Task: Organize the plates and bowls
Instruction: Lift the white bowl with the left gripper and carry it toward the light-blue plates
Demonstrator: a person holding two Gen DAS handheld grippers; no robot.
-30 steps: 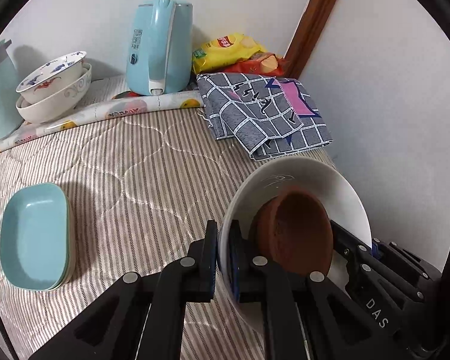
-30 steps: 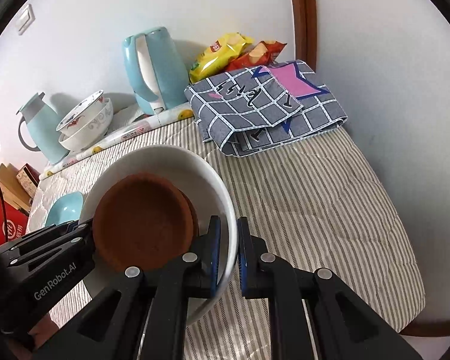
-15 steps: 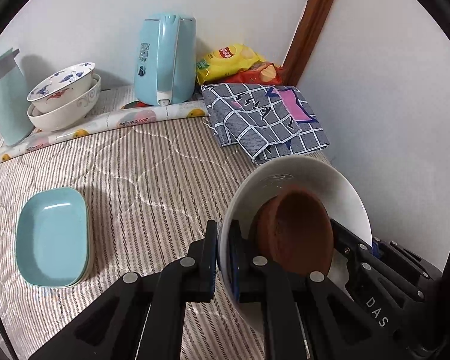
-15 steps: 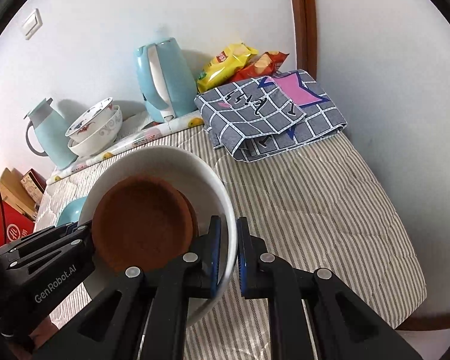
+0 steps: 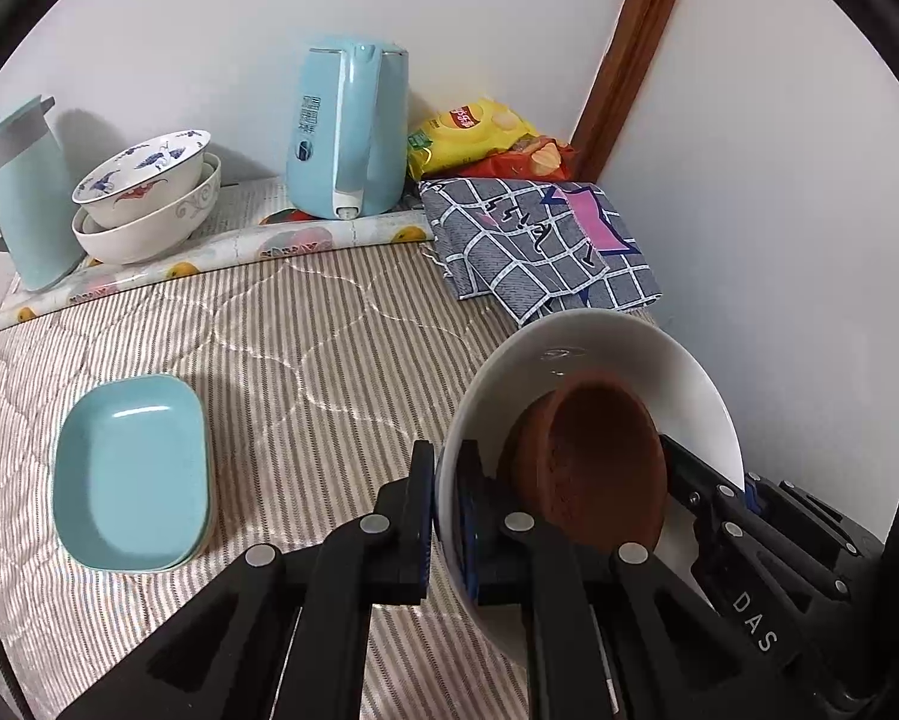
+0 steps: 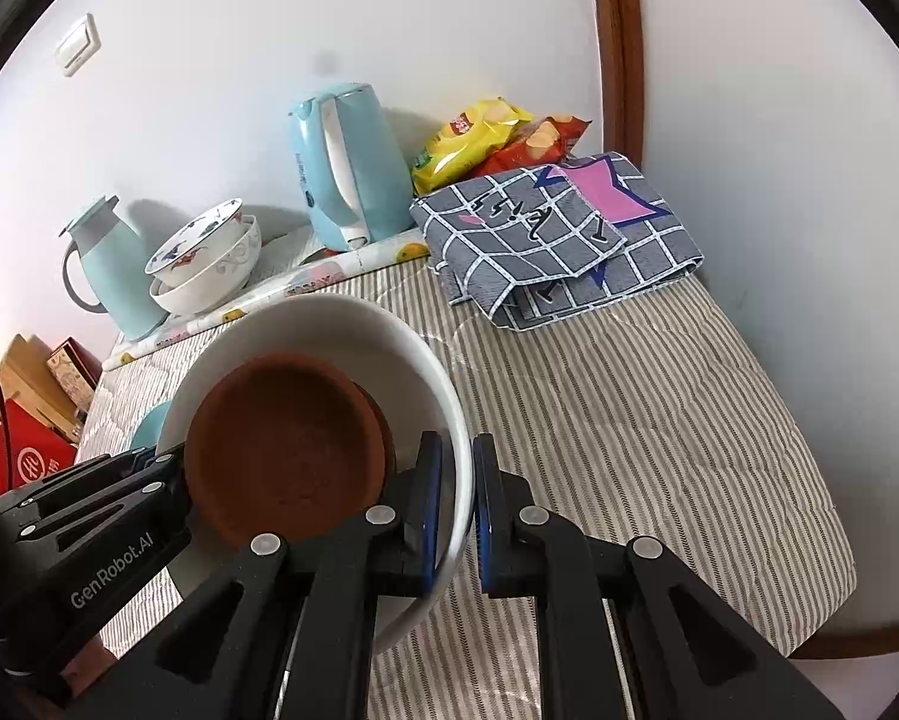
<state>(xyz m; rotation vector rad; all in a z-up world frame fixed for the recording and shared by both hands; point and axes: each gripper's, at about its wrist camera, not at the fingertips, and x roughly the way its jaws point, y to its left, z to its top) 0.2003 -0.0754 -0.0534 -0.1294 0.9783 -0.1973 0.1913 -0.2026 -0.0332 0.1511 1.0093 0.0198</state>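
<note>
Both grippers hold one large white bowl (image 5: 605,348) above the striped table, with a brown bowl (image 5: 593,468) lying tilted inside it. My left gripper (image 5: 446,516) is shut on the white bowl's left rim. My right gripper (image 6: 455,504) is shut on its right rim; the white bowl (image 6: 329,324) and the brown bowl (image 6: 287,444) fill the lower left of that view. A stack of light blue rectangular dishes (image 5: 128,474) sits on the table's left. Two nested patterned bowls (image 5: 149,204) stand at the back left.
A blue kettle (image 5: 347,132), a teal jug (image 5: 26,192), snack bags (image 5: 479,138) and a folded checked cloth (image 5: 539,246) line the back and right by the walls. The table's front right edge (image 6: 839,600) drops off. Boxes (image 6: 29,420) stand beyond the left side.
Both grippers with the white bowl have pulled back and up from the table; the view widens and the jug and back wall come further into sight.
</note>
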